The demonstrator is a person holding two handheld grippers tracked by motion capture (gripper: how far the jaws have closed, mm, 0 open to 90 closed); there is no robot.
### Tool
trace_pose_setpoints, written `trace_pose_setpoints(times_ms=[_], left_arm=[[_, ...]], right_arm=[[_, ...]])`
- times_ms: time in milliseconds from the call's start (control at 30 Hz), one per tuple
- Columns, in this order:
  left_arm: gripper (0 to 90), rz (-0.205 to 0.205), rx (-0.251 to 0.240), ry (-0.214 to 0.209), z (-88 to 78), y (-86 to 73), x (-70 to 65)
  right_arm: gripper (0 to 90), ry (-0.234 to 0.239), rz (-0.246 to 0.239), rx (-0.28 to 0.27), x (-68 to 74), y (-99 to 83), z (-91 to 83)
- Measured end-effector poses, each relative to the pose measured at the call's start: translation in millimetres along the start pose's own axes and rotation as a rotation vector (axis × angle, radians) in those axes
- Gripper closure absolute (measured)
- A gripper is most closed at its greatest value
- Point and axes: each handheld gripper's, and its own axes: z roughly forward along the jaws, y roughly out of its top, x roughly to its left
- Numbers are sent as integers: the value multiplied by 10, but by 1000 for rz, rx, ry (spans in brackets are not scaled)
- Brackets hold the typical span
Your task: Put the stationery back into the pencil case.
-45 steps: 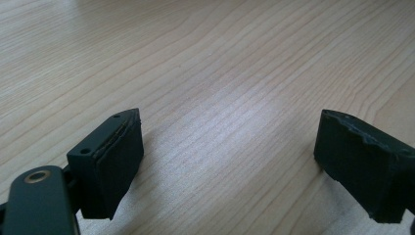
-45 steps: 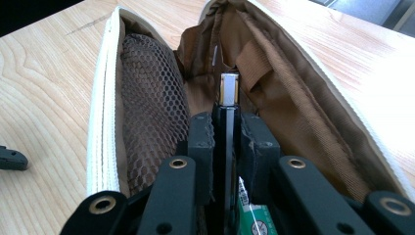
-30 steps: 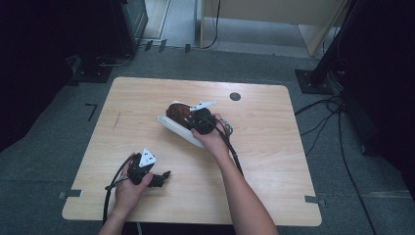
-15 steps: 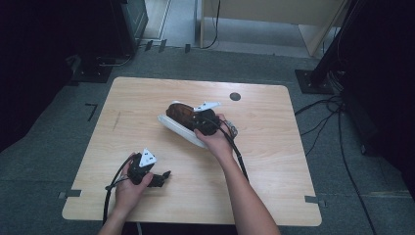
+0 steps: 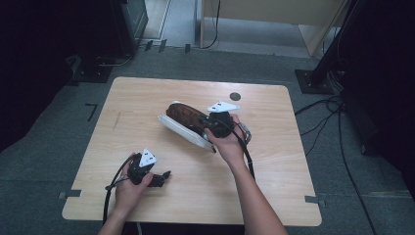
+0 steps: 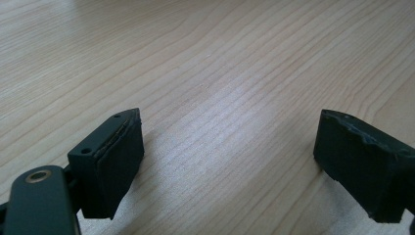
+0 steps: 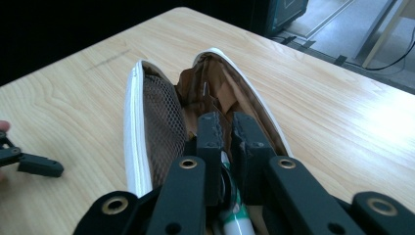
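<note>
2 grippers on 1 table [image 5: 147,98]. Left gripper [image 5: 164,175]: near edge, jaws wide apart, idle. Pouch [image 5: 183,122]: mid-table, unzipped. Right gripper [image 7: 226,132]: clamped on a white-green tube [image 7: 234,218] inside the pouch; best eased straight, clear of the mesh.

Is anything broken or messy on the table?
Nothing looks broken or spilled. The white pencil case lies open on the wooden table, showing its brown lining. The right gripper is inside it, shut on a white and green tube. The left gripper rests open on bare wood.
</note>
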Motion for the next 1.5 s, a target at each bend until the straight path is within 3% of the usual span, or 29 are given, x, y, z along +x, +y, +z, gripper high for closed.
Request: trace_pose_setpoints(times_ms=[300,667,833,933,1000,1100,1200,1500], left_arm=[[115,0,-1,0,3,2,0],[116,0,-4,1,4,2,-1],[116,-1,-3,0,4,3,-1],[116,0,-2,0,4,3,0],[116,0,-2,0,5,3,0],[116,0,-2,0,4,3,0],[118,4,-1,0,2,3,0],[120,4,-2,0,2,2,-1]], right_arm=[[684,-12,36,-10,-46,-194,-303],[443,-42,127,-17,-147,-680,-603],[347,-70,160,6,-181,-857,-701],[245,-84,176,17,-210,-946,-763],[123,-104,183,32,-228,-1003,-815],[112,-152,163,39,-237,-1112,-905],[31,-154,194,50,-289,-1238,-971],[20,-234,266,74,-462,-1600,-1250]])
